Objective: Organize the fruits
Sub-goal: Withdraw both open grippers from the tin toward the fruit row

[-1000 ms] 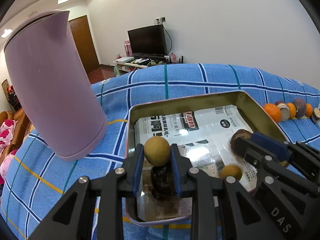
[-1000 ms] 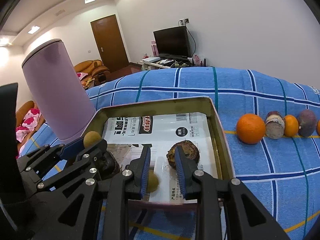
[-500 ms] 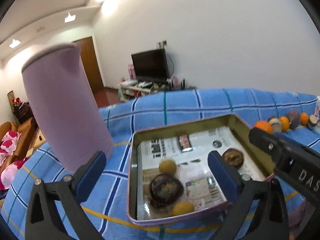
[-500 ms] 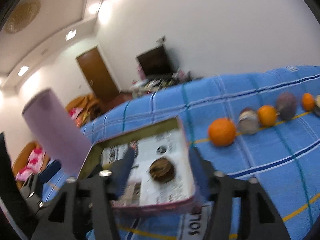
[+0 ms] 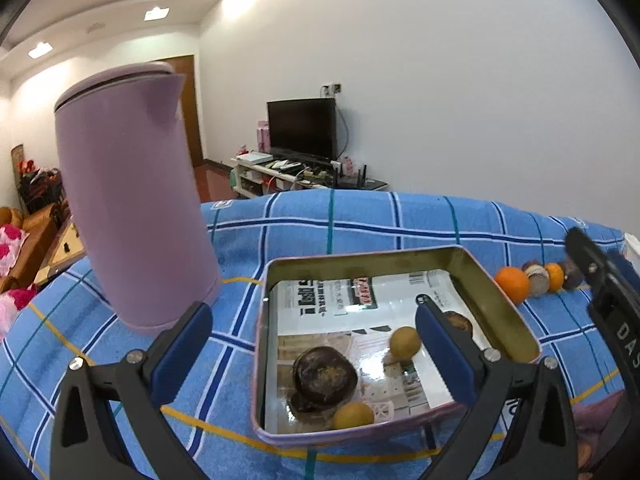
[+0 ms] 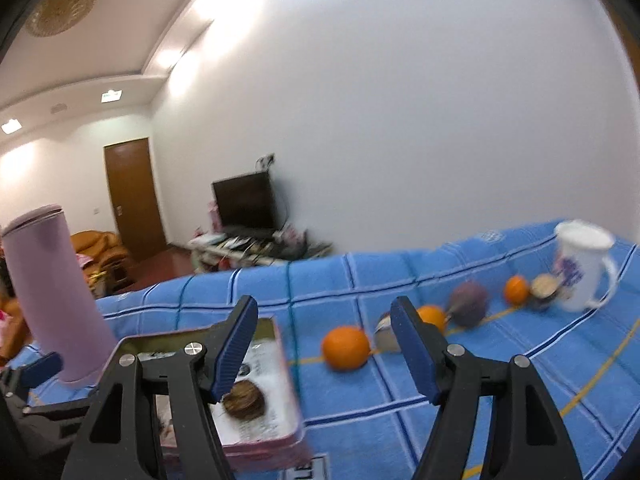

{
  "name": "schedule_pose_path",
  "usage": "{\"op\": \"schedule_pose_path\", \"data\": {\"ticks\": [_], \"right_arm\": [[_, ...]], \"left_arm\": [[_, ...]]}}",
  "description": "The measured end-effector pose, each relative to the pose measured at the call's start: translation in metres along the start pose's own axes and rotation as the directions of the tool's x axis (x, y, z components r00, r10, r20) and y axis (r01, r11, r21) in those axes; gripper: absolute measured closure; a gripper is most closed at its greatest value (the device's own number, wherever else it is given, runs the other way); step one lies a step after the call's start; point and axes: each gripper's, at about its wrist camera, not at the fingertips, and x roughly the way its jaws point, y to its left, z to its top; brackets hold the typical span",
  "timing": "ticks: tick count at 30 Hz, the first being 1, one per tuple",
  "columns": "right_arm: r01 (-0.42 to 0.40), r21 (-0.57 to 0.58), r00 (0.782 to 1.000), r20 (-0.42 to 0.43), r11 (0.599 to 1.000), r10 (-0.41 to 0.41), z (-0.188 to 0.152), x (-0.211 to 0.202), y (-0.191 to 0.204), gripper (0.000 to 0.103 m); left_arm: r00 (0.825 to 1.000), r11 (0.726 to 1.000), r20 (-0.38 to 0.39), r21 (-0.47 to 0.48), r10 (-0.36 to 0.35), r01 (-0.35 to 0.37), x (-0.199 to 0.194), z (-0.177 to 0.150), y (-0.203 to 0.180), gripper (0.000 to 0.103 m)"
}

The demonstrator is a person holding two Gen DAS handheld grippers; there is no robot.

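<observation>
A metal tin (image 5: 500,308) lined with printed paper sits on the blue checked cloth. In it lie a dark purple fruit (image 5: 324,374), two small yellow-brown fruits (image 5: 405,343) (image 5: 354,415) and a brown fruit (image 5: 460,320). My left gripper (image 5: 312,344) is open and empty above the tin's near side. My right gripper (image 6: 324,344) is open and empty, raised between the tin (image 6: 286,364) and a row of fruit: a large orange (image 6: 345,348), a cut fruit (image 6: 386,332), small oranges (image 6: 431,317) and a purple fruit (image 6: 468,304).
A tall lilac kettle (image 5: 132,208) stands left of the tin. A white mug (image 6: 580,266) stands at the right end of the fruit row. The right gripper's body (image 5: 608,300) shows at the right of the left wrist view.
Both grippers opened and pulled up and back from the tin. The left let go of a yellow-brown fruit, which now lies in the tin. The right gripper swung right toward the fruit row.
</observation>
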Motion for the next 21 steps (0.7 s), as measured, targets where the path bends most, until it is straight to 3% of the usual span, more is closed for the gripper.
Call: {"op": "schedule_pose_path", "data": {"ticks": [6, 14, 21], "right_arm": [[0.0, -0.068, 1.0, -0.017, 0.998, -0.001, -0.004, -0.001, 0.008, 0.032], [0.025, -0.073, 1.0, -0.005, 0.997, -0.026, -0.007, -0.013, 0.005, 0.032], [0.036, -0.087, 0.999, -0.014, 0.996, -0.037, -0.009, -0.02, -0.001, 0.032]], "left_arm": [[0.999, 0.999, -0.015, -0.026, 0.034, -0.035, 0.005, -0.004, 0.004, 0.0], [0.996, 0.998, 0.069, -0.019, 0.064, -0.063, -0.004, -0.009, 0.001, 0.0], [0.992, 0.998, 0.114, 0.031, 0.046, -0.05, -0.014, -0.01, -0.009, 0.0]]}}
